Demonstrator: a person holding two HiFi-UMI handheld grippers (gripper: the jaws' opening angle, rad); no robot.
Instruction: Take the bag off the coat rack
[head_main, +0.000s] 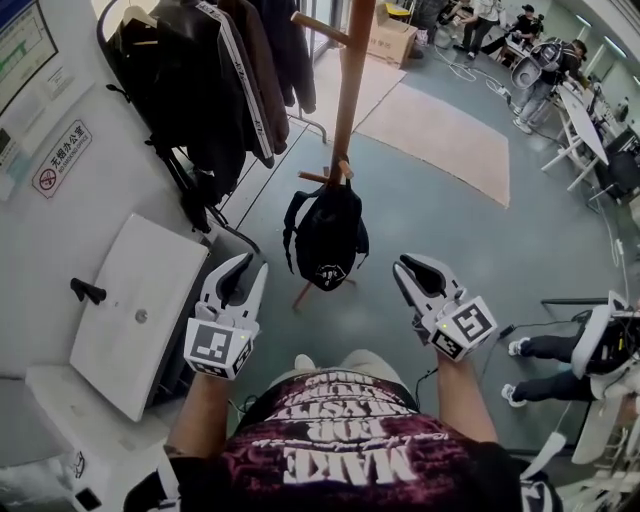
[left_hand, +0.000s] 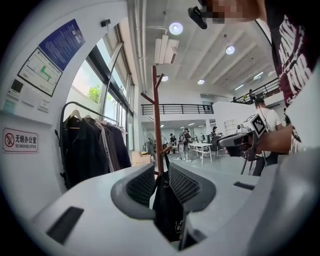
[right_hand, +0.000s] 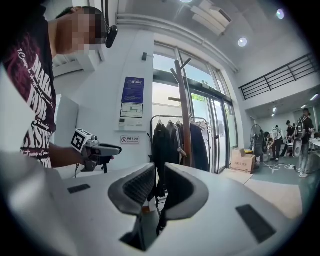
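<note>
A black backpack (head_main: 328, 235) hangs by its straps from a low peg of the wooden coat rack (head_main: 348, 90), just above the grey floor. My left gripper (head_main: 250, 265) hovers to the bag's lower left, well short of it, with its jaws apart and empty. To the bag's lower right my right gripper (head_main: 401, 266) is also open and holds nothing. In the left gripper view the backpack (left_hand: 168, 205) shows through the gap between the jaws, below the rack's pole (left_hand: 157, 120). The right gripper view has the pole (right_hand: 185, 115) straight ahead.
A clothes rail with dark jackets (head_main: 215, 80) stands left of the rack. A white cabinet (head_main: 140, 310) is at my left. A beige carpet (head_main: 440, 130) and a cardboard box (head_main: 392, 40) lie beyond. A seated person's legs (head_main: 550, 350) are at the right, people at desks farther back.
</note>
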